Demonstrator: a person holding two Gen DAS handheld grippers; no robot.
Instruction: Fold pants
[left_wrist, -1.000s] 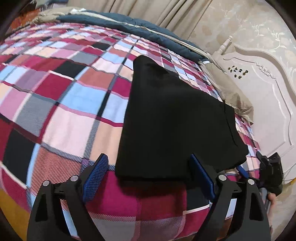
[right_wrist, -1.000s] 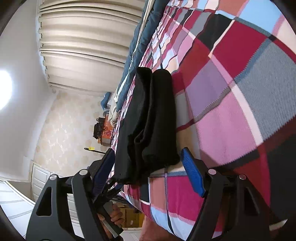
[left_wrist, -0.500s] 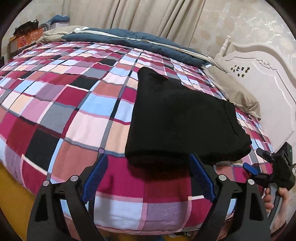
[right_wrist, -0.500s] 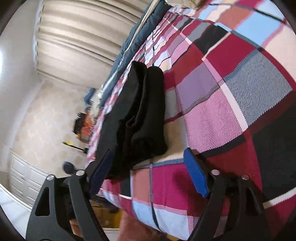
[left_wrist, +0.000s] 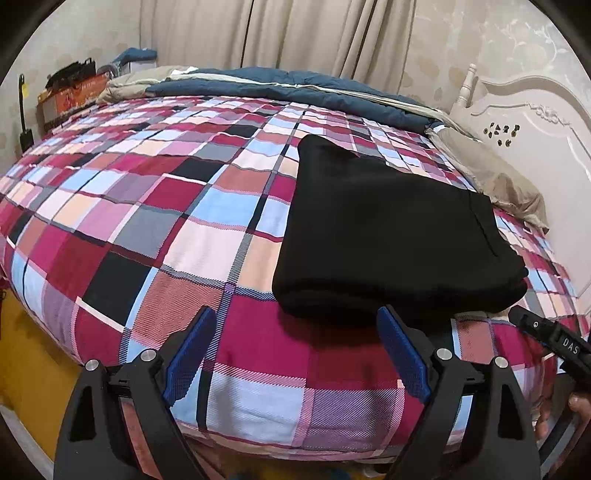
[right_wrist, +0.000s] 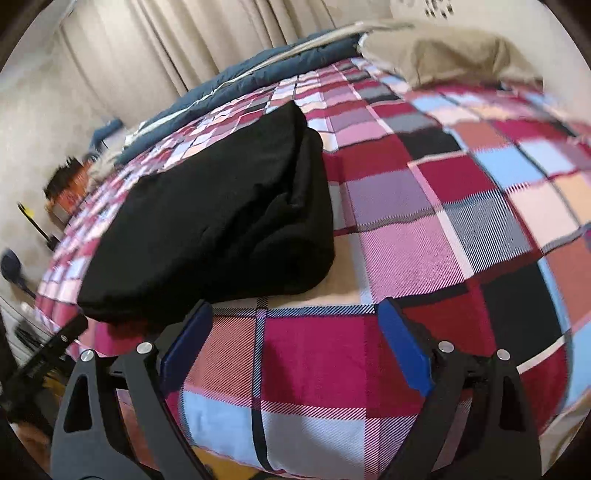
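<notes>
The black pants (left_wrist: 384, 236) lie folded in a thick stack on the plaid bedspread (left_wrist: 177, 221), near the bed's front edge. My left gripper (left_wrist: 295, 350) is open and empty, just in front of the stack's near fold and apart from it. In the right wrist view the pants (right_wrist: 214, 236) lie to the upper left, their stacked layers showing at the near end. My right gripper (right_wrist: 295, 350) is open and empty over the bed's edge, to the right of the stack. The right gripper's body (left_wrist: 554, 339) shows at the right edge of the left wrist view.
A dark blue quilt (left_wrist: 280, 88) runs along the far side of the bed. A beige pillow (left_wrist: 498, 177) lies by the white headboard (left_wrist: 535, 122). Curtains (left_wrist: 295, 37) hang behind. Cluttered furniture (left_wrist: 70, 92) stands at the far left. The floor (left_wrist: 33, 350) lies below the bed edge.
Both grippers have pulled back from the folded pants toward the bed's front edge and stayed open. The right wrist view has rotated from sideways to nearly level. The pants have not moved.
</notes>
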